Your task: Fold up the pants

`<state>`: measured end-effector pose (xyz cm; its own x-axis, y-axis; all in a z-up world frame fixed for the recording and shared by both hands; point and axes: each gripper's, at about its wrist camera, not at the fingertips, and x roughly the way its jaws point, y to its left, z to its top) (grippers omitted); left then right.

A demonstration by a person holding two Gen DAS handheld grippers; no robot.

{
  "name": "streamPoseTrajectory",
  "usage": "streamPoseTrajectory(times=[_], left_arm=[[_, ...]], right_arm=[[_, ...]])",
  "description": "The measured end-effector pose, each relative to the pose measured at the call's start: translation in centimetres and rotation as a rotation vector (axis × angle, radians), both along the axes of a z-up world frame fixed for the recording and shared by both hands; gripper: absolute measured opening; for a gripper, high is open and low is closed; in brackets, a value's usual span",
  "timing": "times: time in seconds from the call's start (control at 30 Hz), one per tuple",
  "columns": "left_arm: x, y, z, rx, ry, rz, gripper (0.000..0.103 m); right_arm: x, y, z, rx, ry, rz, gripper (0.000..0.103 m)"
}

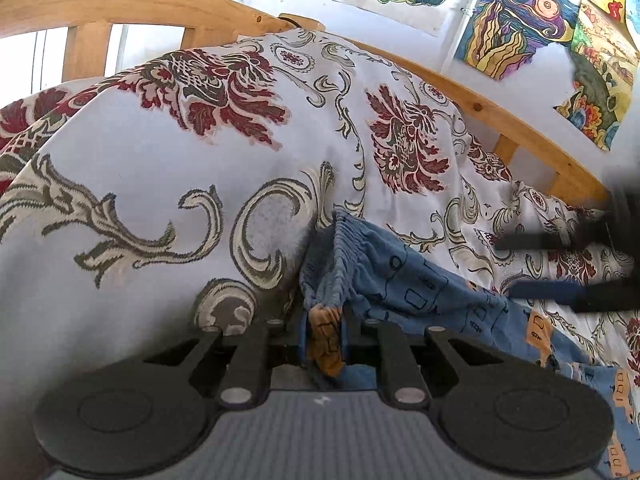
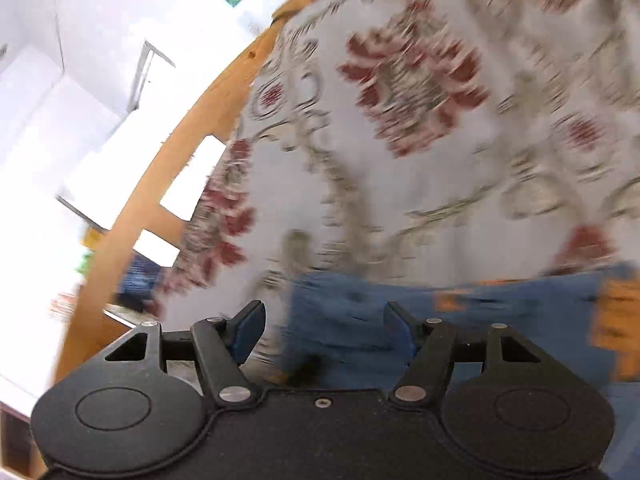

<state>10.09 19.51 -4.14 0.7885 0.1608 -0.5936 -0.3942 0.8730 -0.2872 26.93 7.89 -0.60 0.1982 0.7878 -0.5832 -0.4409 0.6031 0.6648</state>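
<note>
Blue pants (image 1: 404, 280) with orange patches and dark outline prints lie on a floral bedspread (image 1: 160, 160). My left gripper (image 1: 324, 320) is shut on the pants at the gathered elastic waistband, with bunched cloth pinched between its jaws. My right gripper (image 1: 516, 266) shows blurred at the right of the left wrist view, jaws apart above the pants. In the right wrist view my right gripper (image 2: 324, 312) is open, hovering over the pants (image 2: 360, 320), with nothing between its jaws. That view is motion-blurred.
A wooden bed rail (image 1: 520, 120) runs along the far side; it also shows in the right wrist view (image 2: 192, 120). Colourful drawings (image 1: 520, 20) hang on the wall behind. The bedspread (image 2: 440, 140) covers the bed around the pants.
</note>
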Motion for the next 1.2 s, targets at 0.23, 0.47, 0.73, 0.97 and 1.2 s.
streamPoseTrajectory(times=[0.23, 0.47, 0.73, 0.97, 1.2], left_arm=[[0.0, -0.1, -0.3, 0.025, 0.001, -0.012, 0.015], [0.0, -0.2, -0.4, 0.034, 0.001, -0.028, 0.015], [-0.2, -0.3, 0.0, 0.046, -0.014, -0.039, 0.015], [-1.1, -2.5, 2.1, 0.145, -0.087, -0.115, 0.016], [-1.6, -5.5, 5.2, 0.212, -0.174, -0.221, 0.016]], right_arm=[[1.0, 6.3, -1.3, -0.127, 0.156, 0.068, 0.066], [1.9, 7.7, -3.3, -0.223, 0.16, -0.015, 0.04], [0.9, 4.2, -3.0, -0.072, 0.148, -0.066, 0.012], [-0.1, 1.3, -0.9, 0.025, 0.099, -0.062, 0.01], [-1.5, -5.3, 2.7, 0.098, 0.015, -0.091, 0.01]])
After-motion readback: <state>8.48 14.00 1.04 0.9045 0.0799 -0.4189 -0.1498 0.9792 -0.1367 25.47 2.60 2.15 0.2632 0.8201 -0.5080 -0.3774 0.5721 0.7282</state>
